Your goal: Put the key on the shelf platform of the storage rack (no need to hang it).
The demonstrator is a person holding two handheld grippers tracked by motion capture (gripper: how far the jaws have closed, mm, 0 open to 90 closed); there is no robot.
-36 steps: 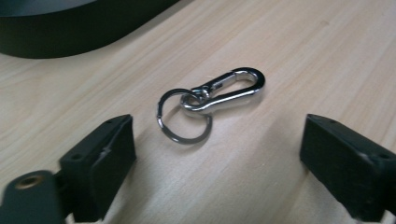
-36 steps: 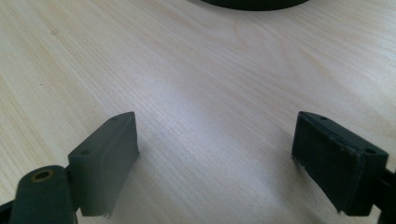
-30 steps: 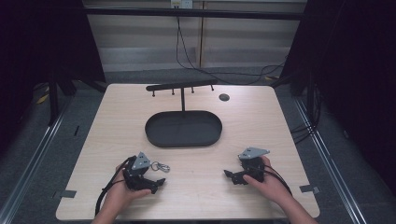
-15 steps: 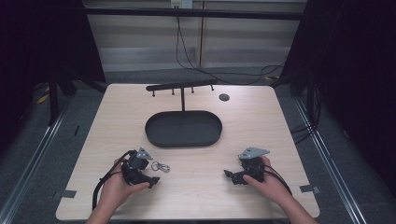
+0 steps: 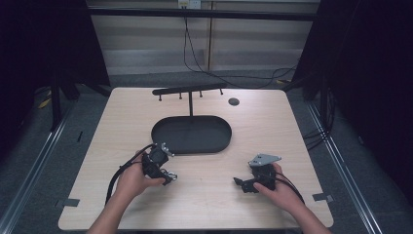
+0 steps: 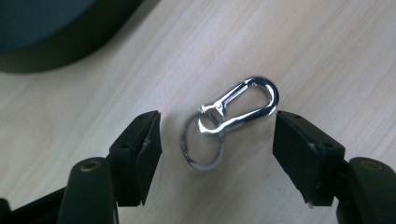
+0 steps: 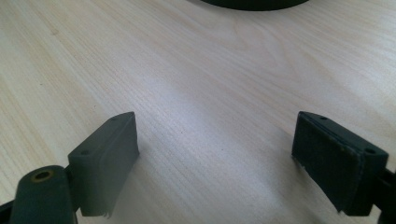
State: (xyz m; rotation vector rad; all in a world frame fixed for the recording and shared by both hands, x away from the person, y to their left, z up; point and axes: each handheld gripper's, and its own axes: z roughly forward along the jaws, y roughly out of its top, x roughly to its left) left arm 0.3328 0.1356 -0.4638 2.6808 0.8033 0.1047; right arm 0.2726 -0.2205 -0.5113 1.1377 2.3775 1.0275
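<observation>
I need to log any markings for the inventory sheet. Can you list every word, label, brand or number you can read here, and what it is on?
None can be read.
The metal clip and its ring show bare polished metal.
The black tray, the rack and the table carry no print.
The left tool and right tool show plain black jaws.

Soft overhead light falls evenly on the pale table (image 5: 272,141), while the surroundings sink into near black. The high view is dim and slightly grainy. Between the left gripper's (image 6: 217,135) jaws the metal clip (image 6: 229,119) shows bright glare. Both close views are sharp at the jaws, softer beyond them, with faint shadows beneath.
</observation>
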